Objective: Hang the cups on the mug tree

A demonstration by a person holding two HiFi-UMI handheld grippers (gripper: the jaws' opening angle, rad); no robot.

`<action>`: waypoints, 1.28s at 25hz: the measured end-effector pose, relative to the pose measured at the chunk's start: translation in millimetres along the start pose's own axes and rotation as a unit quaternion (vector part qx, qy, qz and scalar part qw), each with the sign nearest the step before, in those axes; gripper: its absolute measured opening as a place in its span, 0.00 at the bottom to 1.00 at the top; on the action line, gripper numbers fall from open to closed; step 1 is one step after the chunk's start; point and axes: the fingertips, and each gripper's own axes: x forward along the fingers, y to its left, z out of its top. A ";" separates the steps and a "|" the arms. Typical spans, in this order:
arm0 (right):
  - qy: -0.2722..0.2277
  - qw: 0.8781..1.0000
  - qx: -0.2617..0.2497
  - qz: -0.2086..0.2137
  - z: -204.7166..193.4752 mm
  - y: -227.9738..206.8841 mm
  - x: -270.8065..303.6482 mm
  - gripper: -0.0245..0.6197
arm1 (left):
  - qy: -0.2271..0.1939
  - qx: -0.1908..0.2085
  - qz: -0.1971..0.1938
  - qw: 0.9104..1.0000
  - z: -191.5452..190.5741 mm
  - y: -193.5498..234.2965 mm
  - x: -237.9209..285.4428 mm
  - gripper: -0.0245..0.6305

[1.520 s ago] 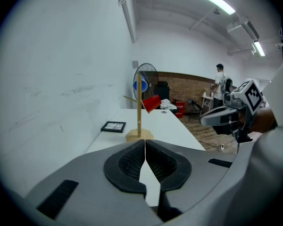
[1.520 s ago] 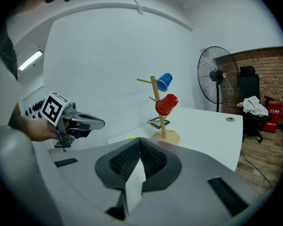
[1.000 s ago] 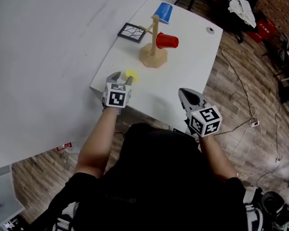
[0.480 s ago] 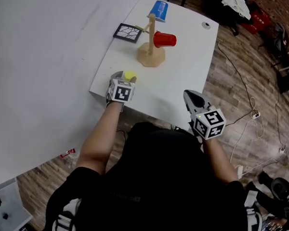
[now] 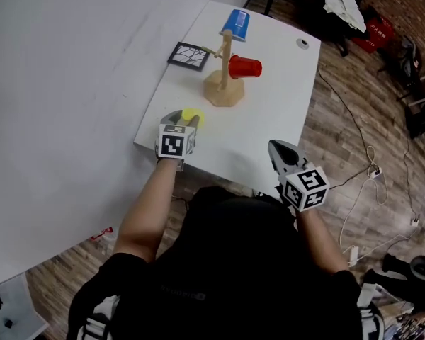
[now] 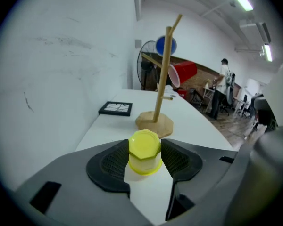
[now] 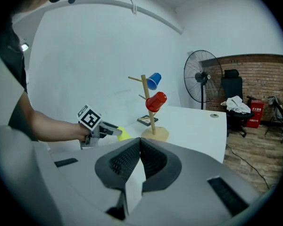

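left tongs (image 6: pixel 145 155) just closing against inverted yellow cup (image 6: pixel 144 145), right tongs (image 7: pixel 139 145) pressed together, empty

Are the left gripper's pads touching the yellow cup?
Cannot tell. The left gripper has just been closing its jaws around the yellow cup; its own view shows neither gap nor squeeze.

The yellow cup (image 6: pixel 145 150) is translucent, glossy plastic, and the red cup (image 6: pixel 184 72) and blue cup (image 5: pixel 235 23) are glossy plastic too. The mug tree (image 6: pixel 154 122) is pale, matt bare wood on a smooth white table (image 5: pixel 269 119). The left gripper (image 6: pixel 145 158) is matt grey plastic with dark, cross-hatched pads (image 6: pixel 111 164).
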 end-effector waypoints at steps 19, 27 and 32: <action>-0.004 1.000 -0.008 0.023 10.6 10.7 12.6 0.05 | -0.220 -0.239 -0.076 0.943 147.8 71.9 -67.1 0.38; -0.004 1.000 -0.006 0.004 7.9 -4.8 5.8 0.05 | -0.243 -0.301 -0.137 0.912 188.9 83.4 -55.4 0.38; -0.004 1.000 -0.001 0.000 6.1 -7.7 5.6 0.05 | -0.229 -0.282 -0.154 0.919 207.5 79.0 -44.0 0.38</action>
